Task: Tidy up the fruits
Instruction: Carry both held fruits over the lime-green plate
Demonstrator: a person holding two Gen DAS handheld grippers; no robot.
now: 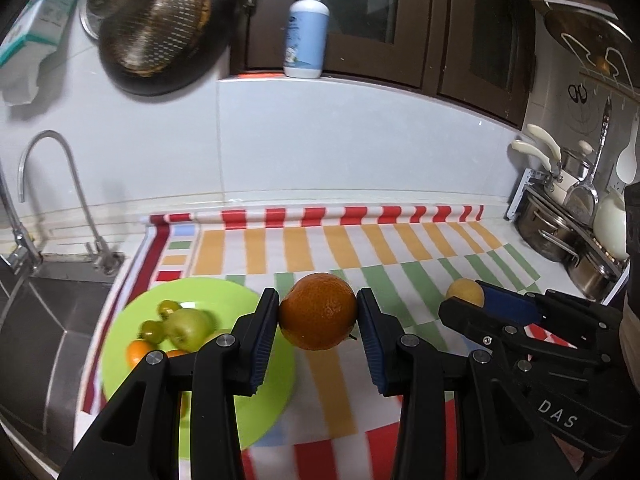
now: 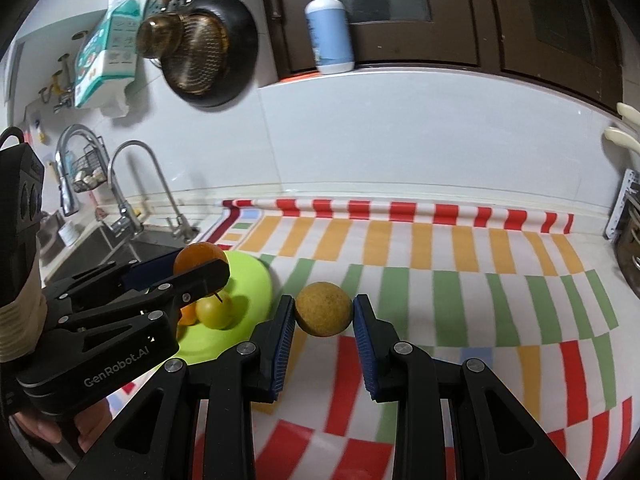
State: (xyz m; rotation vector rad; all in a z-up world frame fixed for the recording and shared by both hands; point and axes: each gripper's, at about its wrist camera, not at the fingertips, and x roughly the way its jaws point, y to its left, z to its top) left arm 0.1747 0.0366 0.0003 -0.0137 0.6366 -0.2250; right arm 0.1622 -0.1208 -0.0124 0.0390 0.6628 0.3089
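My left gripper (image 1: 318,312) is shut on an orange (image 1: 319,312), held in the air just right of a green plate (image 1: 248,392). On the plate lie a green apple (image 1: 188,328), small green fruits (image 1: 154,330) and an orange fruit (image 1: 138,352). My right gripper (image 2: 324,314) is shut on a yellow-brown round fruit (image 2: 324,309), lifted over the striped cloth (image 2: 460,280). In the right wrist view the left gripper (image 2: 200,266) with its orange (image 2: 198,258) hangs above the plate (image 2: 248,280). The right gripper (image 1: 466,298) shows at the right of the left wrist view.
A steel sink (image 1: 40,320) with a curved tap (image 1: 52,172) lies left of the plate. Pots (image 1: 560,236) stand on a rack at the far right. A pump bottle (image 1: 306,28) is on the ledge behind, and a dark pan (image 1: 160,28) hangs on the wall.
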